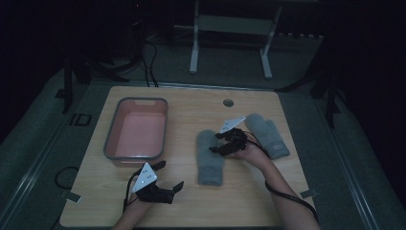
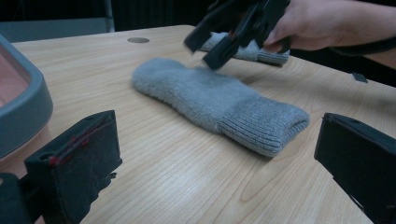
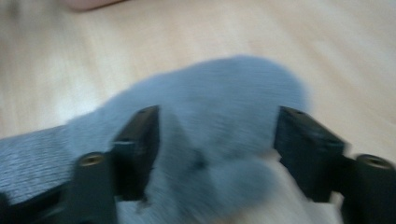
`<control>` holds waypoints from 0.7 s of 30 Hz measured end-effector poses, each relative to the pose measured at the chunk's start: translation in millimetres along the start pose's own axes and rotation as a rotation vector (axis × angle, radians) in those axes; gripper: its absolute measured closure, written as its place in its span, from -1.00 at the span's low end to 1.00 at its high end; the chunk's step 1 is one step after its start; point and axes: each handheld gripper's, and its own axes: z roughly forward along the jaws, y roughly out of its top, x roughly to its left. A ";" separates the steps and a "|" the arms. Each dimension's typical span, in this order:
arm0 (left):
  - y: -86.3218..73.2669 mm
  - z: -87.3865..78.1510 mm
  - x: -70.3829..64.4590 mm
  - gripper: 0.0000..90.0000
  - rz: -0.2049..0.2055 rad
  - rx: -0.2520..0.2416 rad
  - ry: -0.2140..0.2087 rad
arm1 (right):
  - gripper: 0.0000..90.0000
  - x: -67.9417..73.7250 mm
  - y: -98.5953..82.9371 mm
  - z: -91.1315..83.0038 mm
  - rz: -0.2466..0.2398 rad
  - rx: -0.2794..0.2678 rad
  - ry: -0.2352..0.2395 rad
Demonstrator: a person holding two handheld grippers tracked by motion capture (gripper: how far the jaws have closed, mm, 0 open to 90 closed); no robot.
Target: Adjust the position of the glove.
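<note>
Tub (image 1: 136, 128) left of near mitten (image 1: 210, 158); second mitten (image 1: 268, 134) right, farther back.

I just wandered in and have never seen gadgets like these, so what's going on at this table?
A person holds a two-fingered gripper in each hand at a wooden table. The right gripper, open, is over the nearer grey mitten, its fingers straddling the mitten's rounded end, not closed on it. A second grey mitten lies beyond it. The left gripper is open and holds nothing, near a grey-rimmed pink tub.
</note>
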 end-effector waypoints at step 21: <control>-0.3 1.2 -0.5 -0.99 0.007 0.014 0.006 | -0.22 -65.6 -60.9 -100.7 0.296 -0.075 -0.306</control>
